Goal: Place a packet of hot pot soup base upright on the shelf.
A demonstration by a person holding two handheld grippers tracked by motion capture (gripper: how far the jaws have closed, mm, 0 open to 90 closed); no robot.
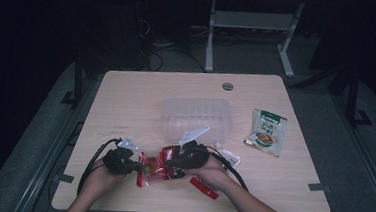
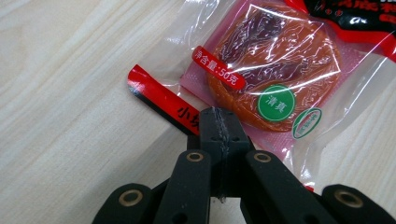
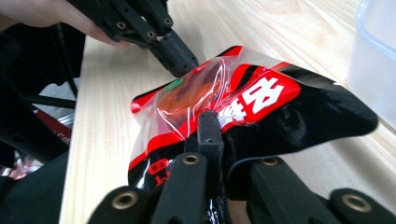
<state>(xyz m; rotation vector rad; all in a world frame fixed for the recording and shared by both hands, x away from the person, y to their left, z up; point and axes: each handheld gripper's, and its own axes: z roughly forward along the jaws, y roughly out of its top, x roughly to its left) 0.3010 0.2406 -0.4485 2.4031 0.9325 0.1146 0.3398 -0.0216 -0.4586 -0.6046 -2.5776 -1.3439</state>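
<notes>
1. Both tongs are on the same red snack pouch (image 1: 157,166), low at the near edge of the counter (image 1: 126,96), between the two hands.
2. Left tongs (image 2: 218,122): jaws together, clamped on the pouch's clear sealed edge, right beside the orange-brown food piece (image 2: 275,70) showing through the plastic.
3. Right tongs (image 3: 210,128): jaws pressed together on the opposite, black-and-red printed end of the pouch, the film bunched up around the tips.
4. In the right gripper view, the left tongs (image 3: 180,58) bite the far end of the pouch, which lifts off the counter between the two grips.
5. My read: this is the two-handed hold stage, either tearing the pouch open or carrying it to the clear plastic tub (image 1: 195,117) just behind.
6. Next move, as I judge it, calls for both grips to stay firm while the hands pull apart or lift together; slick film could slip.
7. Also on the counter: a green-topped sachet (image 1: 266,132) well to the right, and a red wrapper (image 1: 204,187) under the right hand (image 1: 211,173).
</notes>
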